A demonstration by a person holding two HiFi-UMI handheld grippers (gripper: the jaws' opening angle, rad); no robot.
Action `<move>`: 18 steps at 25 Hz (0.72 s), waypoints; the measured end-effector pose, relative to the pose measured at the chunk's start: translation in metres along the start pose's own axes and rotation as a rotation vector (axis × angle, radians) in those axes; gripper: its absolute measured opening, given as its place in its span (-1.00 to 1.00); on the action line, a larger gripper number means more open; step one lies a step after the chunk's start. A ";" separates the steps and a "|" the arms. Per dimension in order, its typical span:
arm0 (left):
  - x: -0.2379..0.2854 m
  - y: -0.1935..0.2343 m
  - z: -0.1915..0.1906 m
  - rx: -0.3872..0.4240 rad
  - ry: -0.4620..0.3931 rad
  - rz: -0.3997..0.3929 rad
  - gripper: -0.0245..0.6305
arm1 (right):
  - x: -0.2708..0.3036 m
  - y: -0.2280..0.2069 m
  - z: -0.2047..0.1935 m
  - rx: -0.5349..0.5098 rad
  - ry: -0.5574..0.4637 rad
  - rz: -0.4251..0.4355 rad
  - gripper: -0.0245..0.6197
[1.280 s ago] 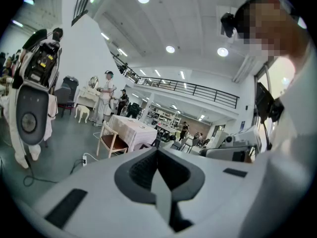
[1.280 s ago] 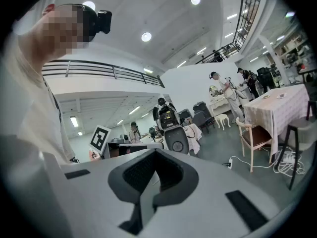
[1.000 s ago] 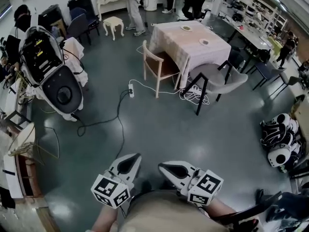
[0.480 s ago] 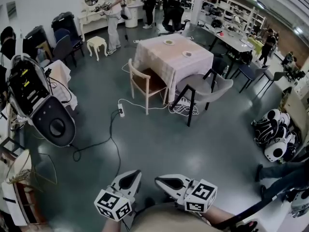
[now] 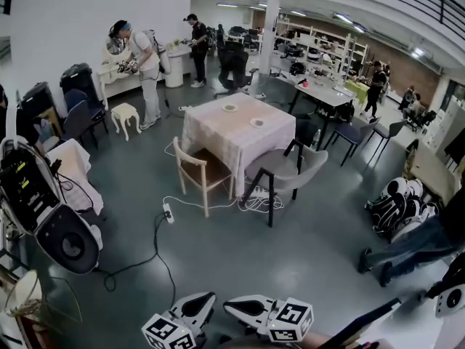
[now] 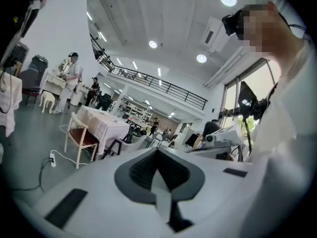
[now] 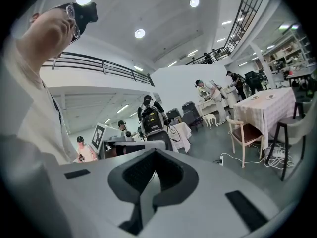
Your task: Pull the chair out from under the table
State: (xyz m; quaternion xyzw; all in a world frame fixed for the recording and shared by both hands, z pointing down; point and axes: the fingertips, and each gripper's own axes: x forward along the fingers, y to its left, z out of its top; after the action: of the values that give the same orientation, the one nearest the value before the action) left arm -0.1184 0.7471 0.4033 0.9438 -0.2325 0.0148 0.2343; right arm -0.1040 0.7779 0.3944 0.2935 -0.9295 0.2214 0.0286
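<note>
A wooden chair (image 5: pixel 197 171) with a brown seat is tucked against the left side of a table (image 5: pixel 236 133) draped in a pale cloth, several steps ahead across the grey floor. The chair (image 6: pixel 79 140) and table (image 6: pixel 106 128) also show in the left gripper view, and the chair (image 7: pixel 245 133) and table (image 7: pixel 267 105) in the right gripper view. My left gripper (image 5: pixel 209 297) and right gripper (image 5: pixel 227 305) hover close to my body at the bottom edge, far from the chair. Both are shut and hold nothing.
A grey chair (image 5: pixel 283 173) stands at the table's near corner. A power strip and cables (image 5: pixel 168 213) lie on the floor by the wooden chair. A large black-and-white machine (image 5: pixel 43 209) stands left, black-and-white toys (image 5: pixel 396 202) right. People stand at the back.
The head view has lifted: the table and chairs sit lower in the frame and more of the room's far end shows. Both grippers have dropped toward the bottom edge, still shut.
</note>
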 end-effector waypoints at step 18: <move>0.079 0.027 0.037 -0.028 -0.032 0.088 -0.90 | 0.009 -0.082 0.048 -0.027 -0.069 0.140 -0.90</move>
State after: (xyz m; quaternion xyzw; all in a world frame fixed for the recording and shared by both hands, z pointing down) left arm -0.0635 0.6752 0.3929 0.9295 -0.2775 0.0067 0.2430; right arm -0.0616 0.6928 0.3857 0.2350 -0.9511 0.2001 -0.0151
